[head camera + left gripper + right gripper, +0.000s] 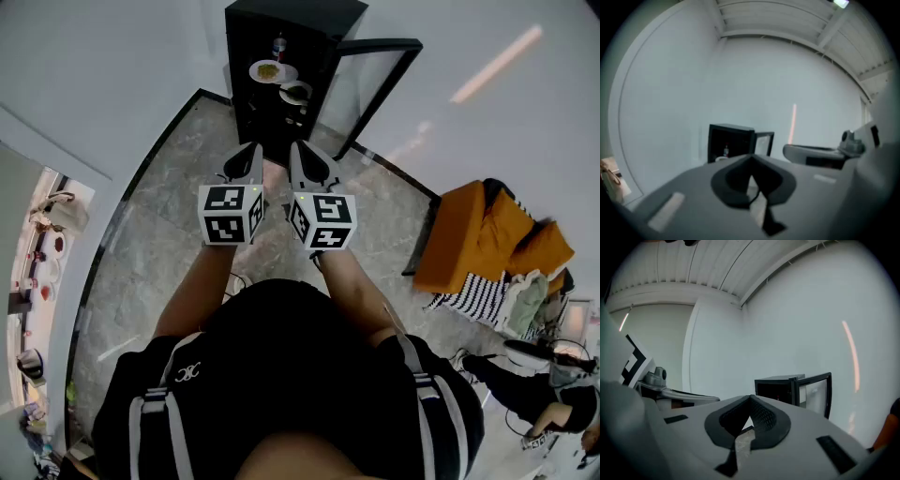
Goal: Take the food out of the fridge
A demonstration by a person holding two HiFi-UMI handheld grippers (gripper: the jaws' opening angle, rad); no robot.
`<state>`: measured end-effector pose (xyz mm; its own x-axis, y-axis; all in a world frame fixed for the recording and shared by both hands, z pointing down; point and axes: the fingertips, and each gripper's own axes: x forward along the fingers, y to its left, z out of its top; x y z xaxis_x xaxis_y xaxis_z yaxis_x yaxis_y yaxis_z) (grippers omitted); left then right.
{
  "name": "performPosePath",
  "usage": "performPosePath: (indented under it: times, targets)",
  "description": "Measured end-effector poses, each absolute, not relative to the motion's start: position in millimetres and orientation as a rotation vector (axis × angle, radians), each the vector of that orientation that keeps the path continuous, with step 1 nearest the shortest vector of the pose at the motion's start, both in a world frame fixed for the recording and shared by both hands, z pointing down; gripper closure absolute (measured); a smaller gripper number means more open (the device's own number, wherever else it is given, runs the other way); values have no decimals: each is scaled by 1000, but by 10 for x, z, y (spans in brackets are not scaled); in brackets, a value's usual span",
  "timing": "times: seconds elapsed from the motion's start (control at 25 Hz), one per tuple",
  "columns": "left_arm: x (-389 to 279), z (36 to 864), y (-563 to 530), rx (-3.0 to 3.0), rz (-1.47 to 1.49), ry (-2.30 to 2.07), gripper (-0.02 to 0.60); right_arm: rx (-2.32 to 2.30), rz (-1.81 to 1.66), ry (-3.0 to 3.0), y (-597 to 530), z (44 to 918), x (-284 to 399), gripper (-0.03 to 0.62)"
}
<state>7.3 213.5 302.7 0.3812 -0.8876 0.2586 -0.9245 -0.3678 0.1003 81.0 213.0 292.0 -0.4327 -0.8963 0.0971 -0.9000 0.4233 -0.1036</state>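
Note:
A small black fridge (286, 37) stands against the white wall, its glass door (375, 80) swung open to the right. Inside, a plate of food (273, 71) and a bowl (296, 92) sit on the shelves, with a bottle (279, 44) behind them. My left gripper (247, 161) and right gripper (309, 164) hover side by side just short of the fridge, both shut and empty. The fridge (729, 140) appears small in the left gripper view, beyond that gripper (751, 159). In the right gripper view the fridge (787, 387) stands past the shut right gripper (750, 401).
The floor (159, 244) is grey marble with a dark border along the wall. An orange chair (487, 239) with striped cloth stands at the right. A person's legs (534, 398) show at the lower right. Cluttered shelves (42, 253) are at far left.

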Motion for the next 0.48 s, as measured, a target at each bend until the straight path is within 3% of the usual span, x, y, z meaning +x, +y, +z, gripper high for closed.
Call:
performPosePath:
  times: [0.48]
  targets:
    - [-9, 3033, 2166, 2421, 212, -1593, 583, 1686, 255, -2624, 2159, 2956, 738, 594]
